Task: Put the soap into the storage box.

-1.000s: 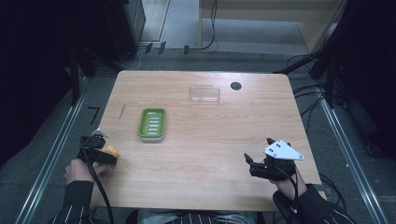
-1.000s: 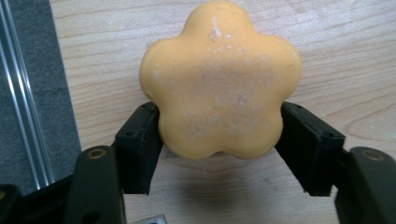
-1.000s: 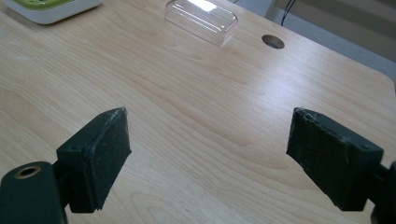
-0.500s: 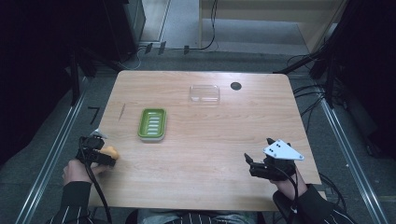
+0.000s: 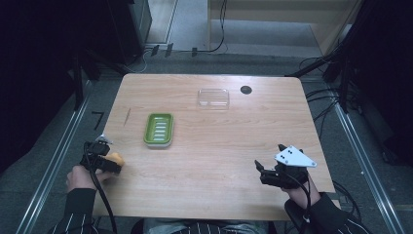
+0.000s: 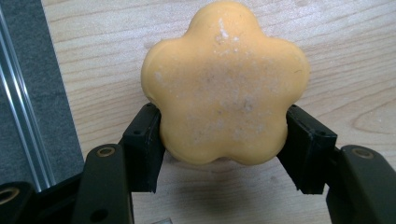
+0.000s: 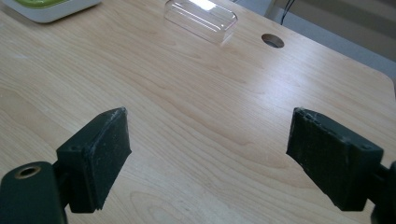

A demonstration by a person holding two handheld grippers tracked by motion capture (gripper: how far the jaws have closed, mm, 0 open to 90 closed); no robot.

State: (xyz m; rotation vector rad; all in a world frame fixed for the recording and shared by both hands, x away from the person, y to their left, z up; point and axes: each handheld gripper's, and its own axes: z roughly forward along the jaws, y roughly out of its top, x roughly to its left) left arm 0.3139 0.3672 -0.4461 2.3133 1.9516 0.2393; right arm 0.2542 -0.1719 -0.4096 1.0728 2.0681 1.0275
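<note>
- One thing is in hand so far: the soap (image 6: 225,86), an orange flower-shaped bar, sits clamped in the left gripper (image 6: 224,149) at the near left edge of the tabletop (image 5: 219,146). The jaws have just been closing, and both black pads now press the bar's sides.
- Judging by the layout, the work looks like putting the soap into the green dish (image 5: 159,129); that would make the grasp done and the carry, the placing and perhaps the lid (image 5: 213,98) left to do.
- Whether the soap is lifted off the wood or rests on it I cannot tell; in the left gripper view a shadow lies under it.
- Soap: five rounded lobes, matte and waxy, with a pale powdery bloom over its top face and a few whitish specks.
- Dish: a rounded rectangle, green, with raised ribs across its floor and a paler base; it lies empty, left of centre, well apart from the soap.
- Lid: clear, glossy plastic, a shallow rounded box shape, lying at the far side near a small dark hole (image 5: 246,89) in the tabletop.
- Right gripper (image 7: 212,161): open wide, nothing between its jaws, held low at the near right; its pads look rubbery and slightly scuffed, and a grey three-cornered plate sits on top.
- Tabletop: pale wood grain, smooth, with rounded corners.
</note>
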